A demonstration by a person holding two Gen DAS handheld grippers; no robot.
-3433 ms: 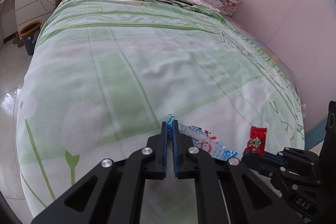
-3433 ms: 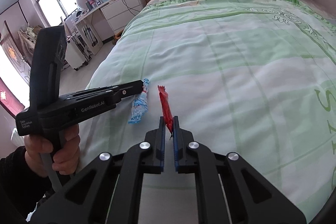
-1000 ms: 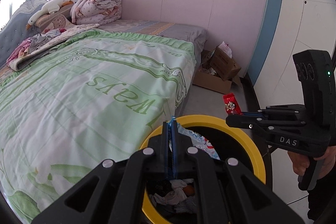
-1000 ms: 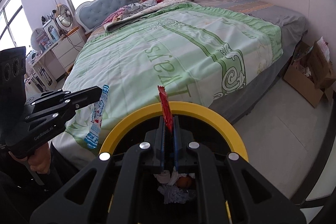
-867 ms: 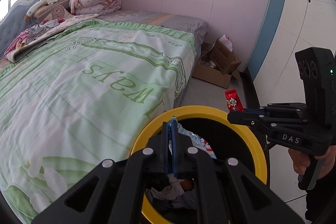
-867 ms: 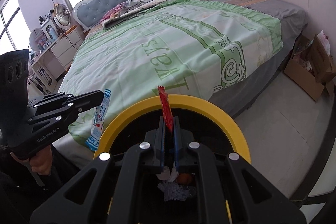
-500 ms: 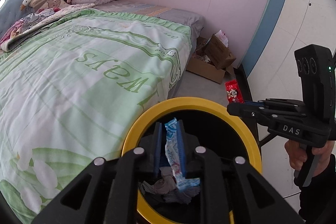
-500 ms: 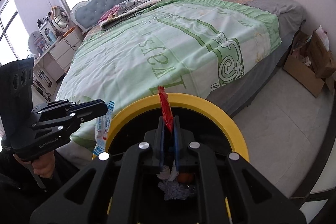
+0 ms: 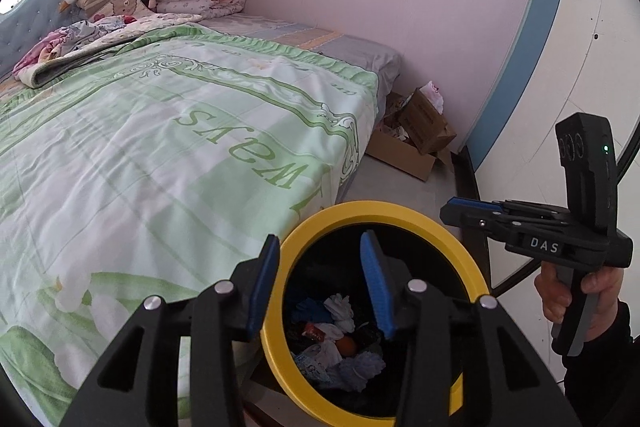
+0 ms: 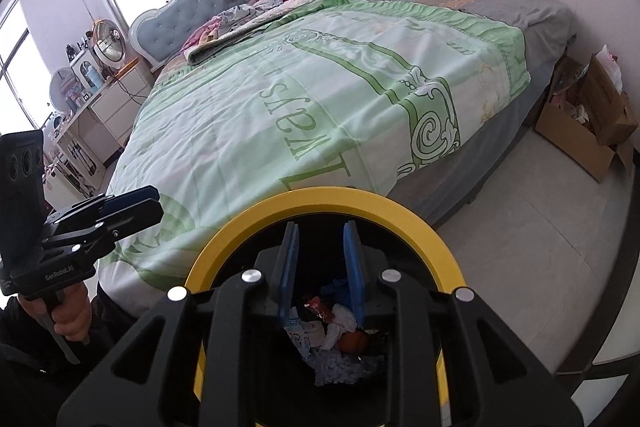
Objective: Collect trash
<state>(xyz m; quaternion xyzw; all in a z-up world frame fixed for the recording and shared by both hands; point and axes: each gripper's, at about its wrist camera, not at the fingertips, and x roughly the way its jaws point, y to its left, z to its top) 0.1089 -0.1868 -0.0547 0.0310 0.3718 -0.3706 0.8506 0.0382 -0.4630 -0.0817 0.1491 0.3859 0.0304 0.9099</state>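
Observation:
A black trash bin with a yellow rim (image 9: 384, 207) (image 10: 320, 195) stands on the floor at the foot of the bed. My left gripper (image 9: 320, 255) is open and empty above the bin's left side. My right gripper (image 10: 320, 247) is open and empty over the bin's mouth. The red wrapper (image 9: 313, 331) (image 10: 320, 308) and the blue-white wrapper (image 10: 301, 341) lie inside the bin among white tissues and an orange object (image 10: 352, 341). The right gripper also shows in the left wrist view (image 9: 472, 207), and the left gripper in the right wrist view (image 10: 140, 203).
The bed with a green-white quilt (image 9: 160, 147) fills the left. An open cardboard box (image 9: 416, 139) (image 10: 588, 131) sits on the floor by the pink wall. A nightstand with a fan (image 10: 108, 43) stands at the far left.
Both grippers opened over the bin. The blue-white wrapper fell from the left gripper and the red wrapper from the right gripper into the bin.

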